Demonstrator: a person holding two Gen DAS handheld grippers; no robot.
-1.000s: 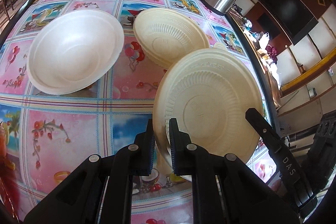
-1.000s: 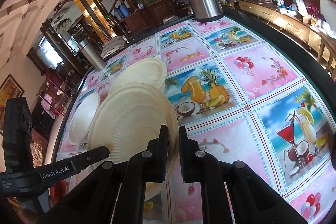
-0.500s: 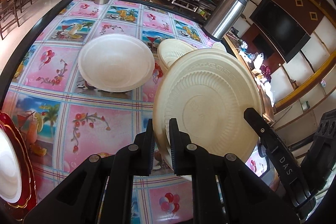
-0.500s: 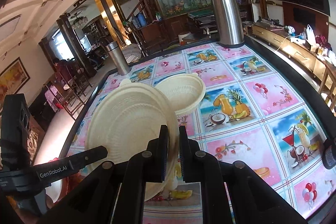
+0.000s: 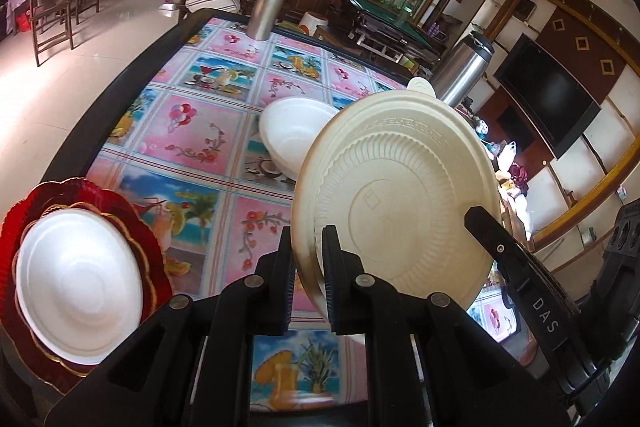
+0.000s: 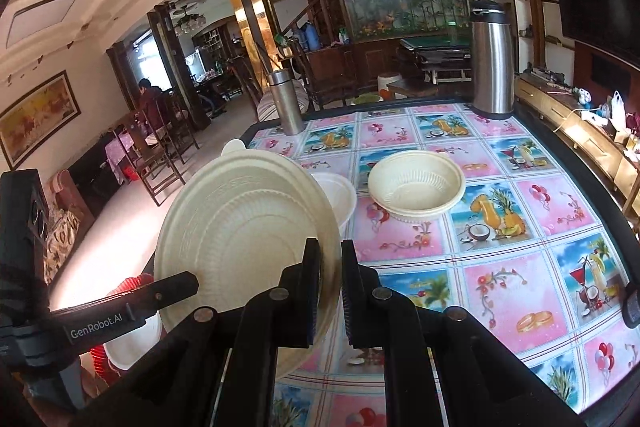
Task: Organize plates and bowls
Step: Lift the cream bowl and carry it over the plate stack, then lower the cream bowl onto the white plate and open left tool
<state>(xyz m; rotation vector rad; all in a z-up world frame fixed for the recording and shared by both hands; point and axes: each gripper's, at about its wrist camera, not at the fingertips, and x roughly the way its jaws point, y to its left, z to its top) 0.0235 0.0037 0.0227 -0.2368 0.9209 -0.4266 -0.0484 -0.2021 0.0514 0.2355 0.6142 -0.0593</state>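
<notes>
Both grippers are clamped on one cream plate (image 5: 400, 195), held up on edge above the surface (image 5: 188, 147). The left gripper (image 5: 308, 267) pinches the rim at about 7 o'clock on the plate, its jaws nearly closed with only the thin rim between them. From that side the ribbed underside faces the camera. The right gripper (image 6: 330, 279) bites the same plate (image 6: 244, 227) at its 4 o'clock edge, jaws just as narrow, and the other gripper's arm crosses below at 8 o'clock.

On the surface, which is covered in a cloth of pink and blue drink pictures, a white bowl (image 5: 292, 135) sits just behind the raised plate, partly hidden by it. At 1 o'clock from the plate in the right wrist view stands a cream ribbed bowl (image 6: 416, 183), nested in another of the same kind. Down at 8 o'clock in the left wrist view a red scalloped plate (image 5: 132, 219) carries a white bowl (image 5: 76, 287) inside it. A slim steel flask (image 5: 270, 5) stands at the far edge at 12 o'clock, and a bigger steel jug (image 6: 492, 59) at the far right corner.
</notes>
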